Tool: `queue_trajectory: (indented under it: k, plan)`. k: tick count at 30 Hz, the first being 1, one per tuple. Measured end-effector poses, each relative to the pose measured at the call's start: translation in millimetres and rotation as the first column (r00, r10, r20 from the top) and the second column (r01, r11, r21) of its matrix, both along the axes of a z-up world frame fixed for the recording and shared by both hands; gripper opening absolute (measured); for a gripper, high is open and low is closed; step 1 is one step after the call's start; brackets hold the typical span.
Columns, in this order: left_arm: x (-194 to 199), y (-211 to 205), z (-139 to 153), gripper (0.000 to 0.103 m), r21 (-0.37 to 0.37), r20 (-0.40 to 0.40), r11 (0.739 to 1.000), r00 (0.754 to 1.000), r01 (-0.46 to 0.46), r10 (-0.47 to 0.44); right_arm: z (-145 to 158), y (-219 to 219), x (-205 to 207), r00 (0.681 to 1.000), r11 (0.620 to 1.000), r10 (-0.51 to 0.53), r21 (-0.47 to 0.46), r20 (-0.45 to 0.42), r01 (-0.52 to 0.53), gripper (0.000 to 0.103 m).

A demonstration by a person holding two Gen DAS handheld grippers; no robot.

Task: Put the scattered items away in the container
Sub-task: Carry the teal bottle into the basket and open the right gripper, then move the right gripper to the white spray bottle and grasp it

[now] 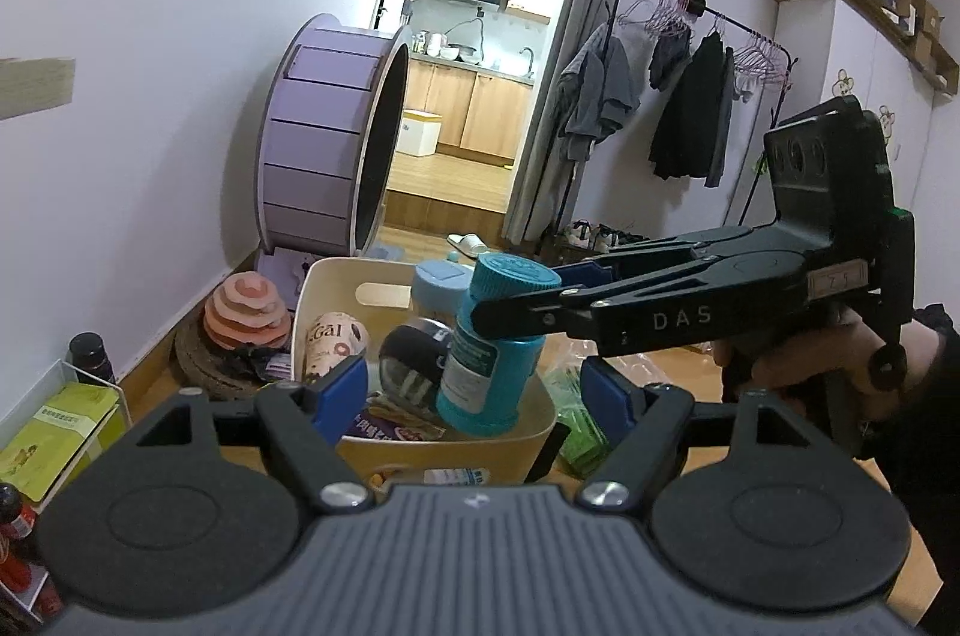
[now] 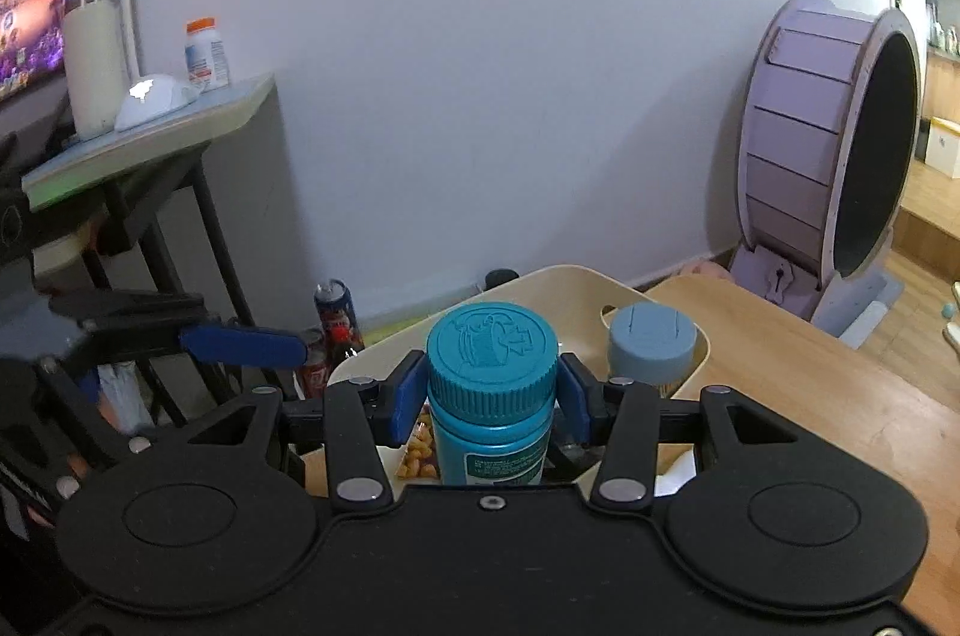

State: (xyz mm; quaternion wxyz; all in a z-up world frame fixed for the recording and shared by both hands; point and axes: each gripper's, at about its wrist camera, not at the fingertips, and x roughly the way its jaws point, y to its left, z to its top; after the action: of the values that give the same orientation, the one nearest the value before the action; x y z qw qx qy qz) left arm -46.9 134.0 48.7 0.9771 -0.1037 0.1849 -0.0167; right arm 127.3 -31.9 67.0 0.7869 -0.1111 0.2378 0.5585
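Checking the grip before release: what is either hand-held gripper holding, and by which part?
The right hand-held gripper holds the teal bottle just below its cap, above the cream bin. The left hand-held gripper holds nothing.

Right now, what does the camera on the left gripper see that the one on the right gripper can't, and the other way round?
Only the left wrist view shows the clothes rack, the kitchen doorway, the pink stacked toy and the printed cup in the bin. Only the right wrist view shows the desk with a monitor, a white tumbler and an orange-capped bottle. Both show the cream bin, the teal bottle held by the right gripper, the pale blue jar and the purple wheel.
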Motion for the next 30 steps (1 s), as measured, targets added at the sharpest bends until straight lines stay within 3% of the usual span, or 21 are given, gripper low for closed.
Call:
queue_trajectory:
  k: [9,12,16,22,30]
  plan:
    - [-1,2,-1,0.077,-0.011,0.008,1.0,1.0,-0.006,0.006,5,-3,-7,0.999,0.999,0.004,-0.037,0.041,-0.003,0.044]
    - [-1,0,-1,0.077,-0.011,0.011,1.0,1.0,0.003,-0.003,10,-11,-9,0.999,1.0,-0.005,-0.011,0.036,0.006,0.044]
    - [3,-6,-2,0.077,-0.008,0.005,1.0,1.0,0.026,-0.026,17,-38,-11,0.997,0.998,-0.065,0.027,0.049,0.063,0.063]
    - [12,-32,-5,0.077,0.01,-0.012,0.996,0.996,0.092,-0.092,17,-98,-6,0.98,0.978,-0.197,0.072,0.028,0.194,0.071]
    - [35,-84,-16,0.077,0.054,-0.046,0.98,0.981,0.192,-0.19,-3,-169,7,0.93,0.924,-0.365,0.108,-0.039,0.367,0.078]
